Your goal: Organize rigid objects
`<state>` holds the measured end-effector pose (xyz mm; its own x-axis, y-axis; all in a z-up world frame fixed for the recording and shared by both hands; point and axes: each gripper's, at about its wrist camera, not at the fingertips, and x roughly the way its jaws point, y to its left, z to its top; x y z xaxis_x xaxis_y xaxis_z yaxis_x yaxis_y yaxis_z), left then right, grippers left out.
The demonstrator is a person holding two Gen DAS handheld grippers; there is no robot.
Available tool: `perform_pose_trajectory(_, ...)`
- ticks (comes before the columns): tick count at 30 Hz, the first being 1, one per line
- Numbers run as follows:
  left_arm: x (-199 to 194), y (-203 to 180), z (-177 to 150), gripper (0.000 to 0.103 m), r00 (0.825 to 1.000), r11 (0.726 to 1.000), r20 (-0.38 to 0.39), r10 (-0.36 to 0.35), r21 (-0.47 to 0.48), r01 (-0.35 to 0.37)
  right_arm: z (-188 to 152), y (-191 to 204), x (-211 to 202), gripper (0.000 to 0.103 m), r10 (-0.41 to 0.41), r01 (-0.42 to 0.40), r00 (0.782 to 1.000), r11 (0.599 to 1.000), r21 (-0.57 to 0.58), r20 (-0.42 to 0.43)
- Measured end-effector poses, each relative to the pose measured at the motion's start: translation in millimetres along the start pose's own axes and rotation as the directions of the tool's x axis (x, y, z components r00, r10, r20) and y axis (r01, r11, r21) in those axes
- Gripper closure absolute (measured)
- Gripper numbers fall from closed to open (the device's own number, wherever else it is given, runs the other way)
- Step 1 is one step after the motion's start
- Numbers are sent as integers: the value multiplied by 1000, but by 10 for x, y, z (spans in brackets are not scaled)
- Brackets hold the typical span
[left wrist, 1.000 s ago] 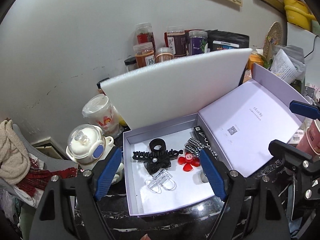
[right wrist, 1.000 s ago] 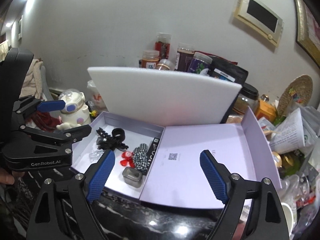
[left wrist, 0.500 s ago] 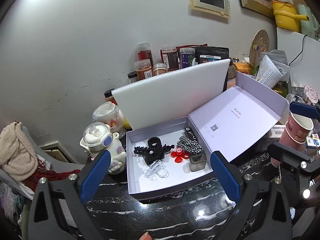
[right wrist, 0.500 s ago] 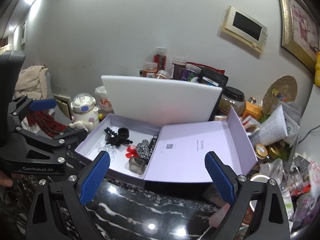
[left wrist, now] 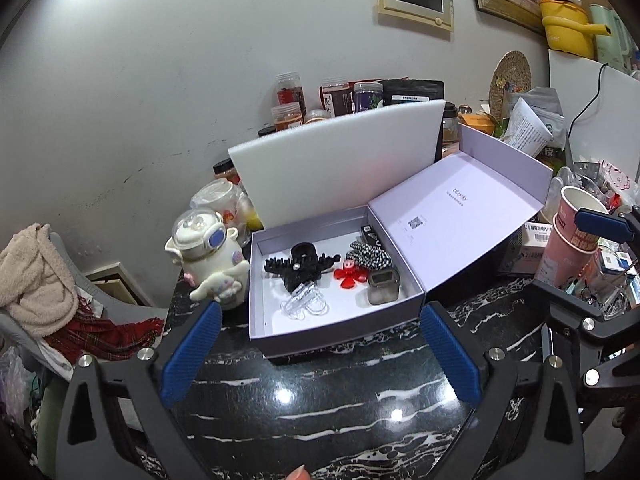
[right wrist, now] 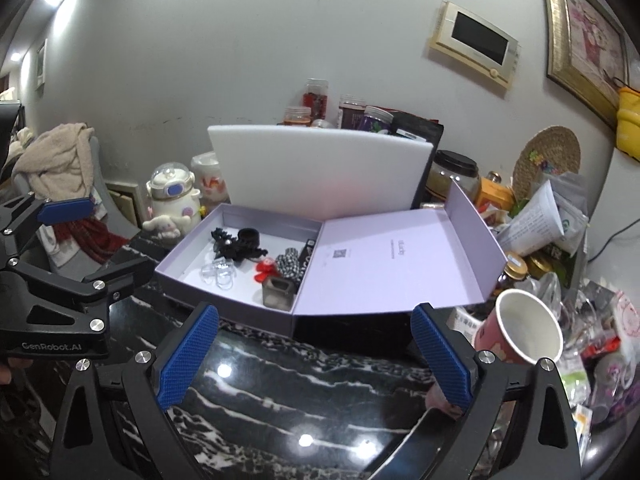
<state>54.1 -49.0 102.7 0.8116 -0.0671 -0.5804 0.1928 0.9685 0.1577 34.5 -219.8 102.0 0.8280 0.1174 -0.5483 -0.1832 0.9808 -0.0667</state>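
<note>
An open lilac box (left wrist: pixel 260 332) (right wrist: pixel 188 248) sits on the black marble counter, its lid (left wrist: pixel 456 216) (right wrist: pixel 396 264) folded out to the right. Inside lie a black claw clip (left wrist: pixel 300 266) (right wrist: pixel 236 246), a clear clip (left wrist: pixel 304 304) (right wrist: pixel 218 274), a red flower clip (left wrist: pixel 352 276) (right wrist: pixel 266 270), a checkered hair tie (left wrist: pixel 370 256) (right wrist: pixel 288 264) and a small grey tin (left wrist: pixel 383 287) (right wrist: pixel 279 293). My left gripper (left wrist: pixel 318 354) and right gripper (right wrist: pixel 312 354) are both open and empty, held back from the box over the counter.
A white foam sheet (left wrist: pixel 340 160) (right wrist: pixel 320 168) stands behind the box. A white character teapot (left wrist: pixel 206 248) (right wrist: pixel 172 192) is at its left. Pink paper cups (left wrist: pixel 574 228) (right wrist: pixel 520 332), jars and packets crowd the right and back. A chair with towel (left wrist: pixel 32 276) stands left.
Both grippers have pulled back and up from the box, which now looks smaller and farther. The items in the box have not moved.
</note>
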Motion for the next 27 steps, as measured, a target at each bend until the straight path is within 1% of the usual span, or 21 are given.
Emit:
perform_pose_trajectory(3,-10,13,-97,2,1000,1000,-16,-14,-17,14,-73,26,-26,5,21,-21,1000,1000,9,-7)
perform_pose_trajectory(6,-35,19,-192,2,1000,1000,-25,1,-29,-2,-131,60,-32,5,37,-37,999,999,14,-19)
perform_pose_trajectory(12,-77,44,-332,2,999,999,-47,0,-50,-2,-230,143,-60,5,52,-52,998,999,10,-31)
perform_pose_trajectory(16,-69,65,-395,2,998,998,-69,-7,-65,2,-278,181,-65,5,60,-60,997,998,11,-42)
perform_pose_trajectory(22,-82,79,-442,2,997,997,-80,-5,-75,-1,-321,210,-82,5,61,-61,997,998,5,-50)
perform_pose_trajectory(27,-93,63,-466,2,997,998,-82,3,-64,-8,-339,219,-68,4,63,-63,996,998,6,-59)
